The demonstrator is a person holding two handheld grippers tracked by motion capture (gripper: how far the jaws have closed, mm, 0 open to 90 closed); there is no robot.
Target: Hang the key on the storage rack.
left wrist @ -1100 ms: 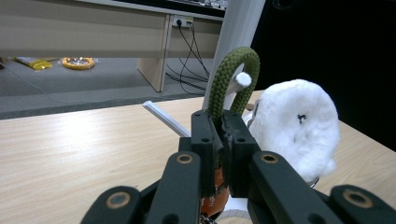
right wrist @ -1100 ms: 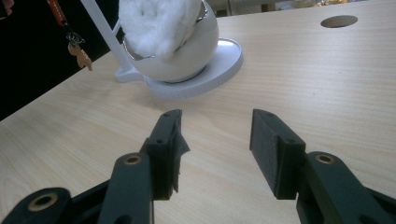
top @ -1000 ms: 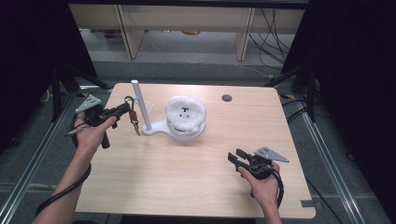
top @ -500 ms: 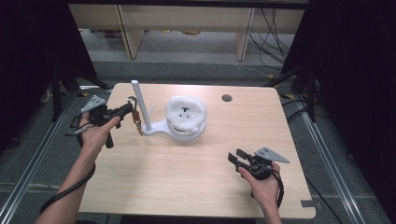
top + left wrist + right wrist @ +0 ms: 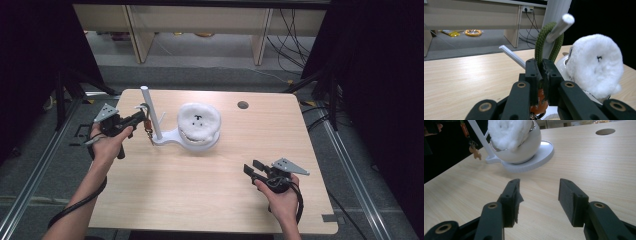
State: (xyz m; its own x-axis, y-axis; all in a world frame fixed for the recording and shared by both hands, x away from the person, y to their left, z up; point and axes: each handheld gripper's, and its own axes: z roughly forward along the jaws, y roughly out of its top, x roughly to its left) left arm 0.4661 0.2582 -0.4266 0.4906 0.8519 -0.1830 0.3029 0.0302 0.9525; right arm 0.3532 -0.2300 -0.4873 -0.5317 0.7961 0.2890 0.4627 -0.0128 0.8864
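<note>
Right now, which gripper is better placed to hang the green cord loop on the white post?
Left. The left gripper already clamps the green cord loop at the white post; the right gripper rests open, far off.

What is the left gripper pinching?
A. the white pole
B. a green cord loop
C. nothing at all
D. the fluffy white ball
B: the left gripper has its jaws shut on the green cord loop, which arches over the tip of the white pole.

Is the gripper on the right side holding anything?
No, the right gripper has its jaws spread wide apart with just bare table between them.
</note>
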